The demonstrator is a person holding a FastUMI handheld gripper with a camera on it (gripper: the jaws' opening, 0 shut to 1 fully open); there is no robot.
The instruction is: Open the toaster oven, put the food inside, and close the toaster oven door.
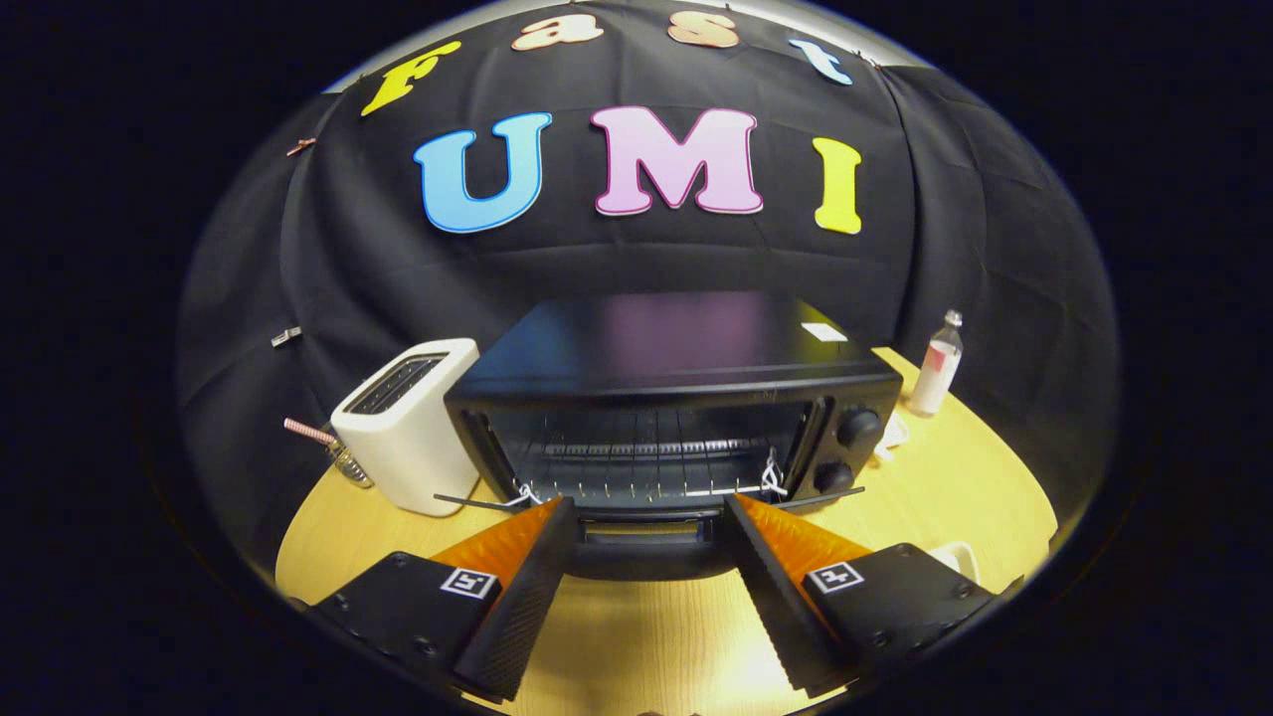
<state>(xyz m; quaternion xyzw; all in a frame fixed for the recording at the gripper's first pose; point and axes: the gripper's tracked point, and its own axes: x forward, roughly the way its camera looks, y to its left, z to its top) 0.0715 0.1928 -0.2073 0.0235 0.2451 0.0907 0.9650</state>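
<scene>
The black toaster oven (676, 368) stands on the wooden table (955, 497) just ahead of my fingers. Its door (651, 542) hangs down open toward me, and the wire rack (646, 452) inside is bare. Two black knobs (855, 428) sit on the oven's right side. My gripper (648, 507) is open, fingers spread wide, with the lowered door's handle edge lying between the fingertips. Neither finger presses on anything. A small white object (957, 559) peeks out beside the right finger; what it is I cannot tell.
A white slot toaster (408, 438) stands close to the oven's left side, with a glass jar holding a striped straw (338, 452) behind it. A small bottle (937, 368) stands at the back right of the table, near a white cord (895, 438).
</scene>
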